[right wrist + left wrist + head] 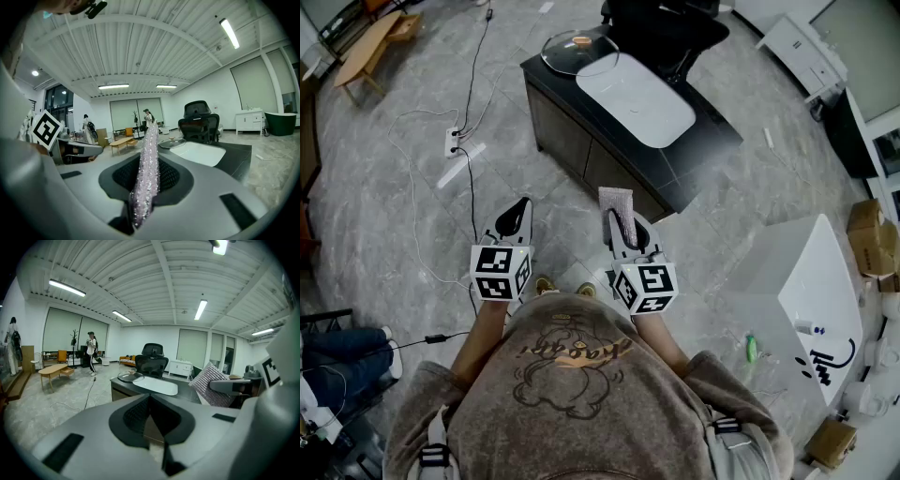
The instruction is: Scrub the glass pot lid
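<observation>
The glass pot lid with a brown knob lies on the far left corner of a black desk, partly over a white mat. It shows small in the left gripper view as the lid and in the right gripper view as the lid. My right gripper is shut on a silvery scrubbing cloth, which stands up between the jaws as the cloth. My left gripper is shut and holds nothing. Both grippers hang over the floor, well short of the desk.
A black office chair stands behind the desk. A white table is at the right with cardboard boxes beyond. Cables and a power strip lie on the floor at left. People stand far off by a wooden bench.
</observation>
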`<state>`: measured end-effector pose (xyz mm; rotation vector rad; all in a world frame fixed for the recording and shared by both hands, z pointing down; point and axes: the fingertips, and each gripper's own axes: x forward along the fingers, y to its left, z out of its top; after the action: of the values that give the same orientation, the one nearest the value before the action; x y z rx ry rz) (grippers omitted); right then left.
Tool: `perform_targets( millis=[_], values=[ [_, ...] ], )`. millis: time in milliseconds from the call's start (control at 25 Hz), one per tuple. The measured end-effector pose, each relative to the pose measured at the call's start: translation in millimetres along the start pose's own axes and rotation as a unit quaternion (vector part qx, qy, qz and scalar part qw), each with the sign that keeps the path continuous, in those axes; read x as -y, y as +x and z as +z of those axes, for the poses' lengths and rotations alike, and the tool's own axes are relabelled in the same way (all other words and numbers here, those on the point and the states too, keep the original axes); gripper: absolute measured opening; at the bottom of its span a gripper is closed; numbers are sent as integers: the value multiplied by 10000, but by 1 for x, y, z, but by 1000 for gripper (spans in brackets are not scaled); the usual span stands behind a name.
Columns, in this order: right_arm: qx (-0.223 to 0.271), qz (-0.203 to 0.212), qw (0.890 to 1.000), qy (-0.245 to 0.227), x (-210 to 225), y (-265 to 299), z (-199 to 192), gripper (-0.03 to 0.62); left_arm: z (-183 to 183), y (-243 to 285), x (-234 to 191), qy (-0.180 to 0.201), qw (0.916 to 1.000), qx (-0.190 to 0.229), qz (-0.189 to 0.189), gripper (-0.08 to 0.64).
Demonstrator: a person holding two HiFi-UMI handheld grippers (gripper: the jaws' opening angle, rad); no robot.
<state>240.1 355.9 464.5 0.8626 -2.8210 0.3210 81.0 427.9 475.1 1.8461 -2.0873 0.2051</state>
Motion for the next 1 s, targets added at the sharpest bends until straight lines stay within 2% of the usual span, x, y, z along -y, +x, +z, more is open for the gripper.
perform_targets(
  millis=[280,640,1000],
  values=[
    [-58,-125,9999,-67,-10,8,-5,81,0,2,-24,47,10000,2,-74,18],
    [17,-573,9983,-42,-11,27,-11,82,-9,15,-61,173,9995,-31,-263,18],
    [211,-519,9984,-99,7,103,6,83,9,76,-91,202,9991,84,-359,18]
  ],
)
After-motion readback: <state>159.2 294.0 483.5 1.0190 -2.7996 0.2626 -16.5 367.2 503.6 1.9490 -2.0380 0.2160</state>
